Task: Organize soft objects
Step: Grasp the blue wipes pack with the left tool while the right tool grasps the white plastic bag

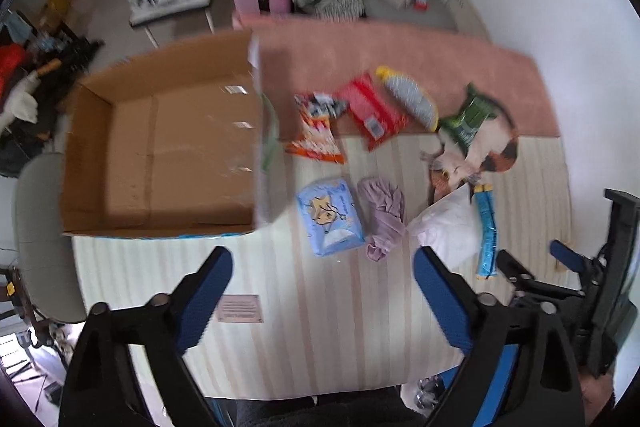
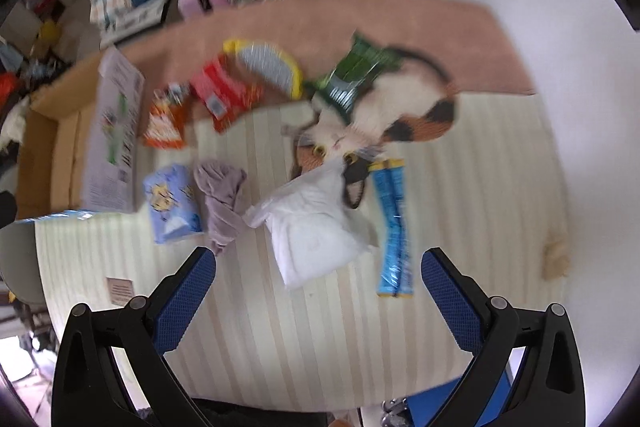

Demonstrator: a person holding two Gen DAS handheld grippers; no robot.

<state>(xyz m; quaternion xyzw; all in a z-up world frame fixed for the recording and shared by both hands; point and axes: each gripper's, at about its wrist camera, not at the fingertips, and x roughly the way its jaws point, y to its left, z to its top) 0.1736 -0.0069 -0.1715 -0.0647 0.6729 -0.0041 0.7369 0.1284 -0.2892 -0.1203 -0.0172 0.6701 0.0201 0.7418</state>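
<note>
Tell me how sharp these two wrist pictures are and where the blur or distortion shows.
Left wrist view: motion blur smears the cardboard box and snack packets; fisheye bends the table edges. Right wrist view: blurrier still, the cat-shaped cushion streaked; the white packet looks washed out.

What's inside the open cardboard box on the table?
Nothing visible: the left wrist view shows the brown cardboard box with a bare floor and bare inner walls. The strip directly behind its near wall is hidden. The right wrist view shows only a sliver of the interior.
</note>
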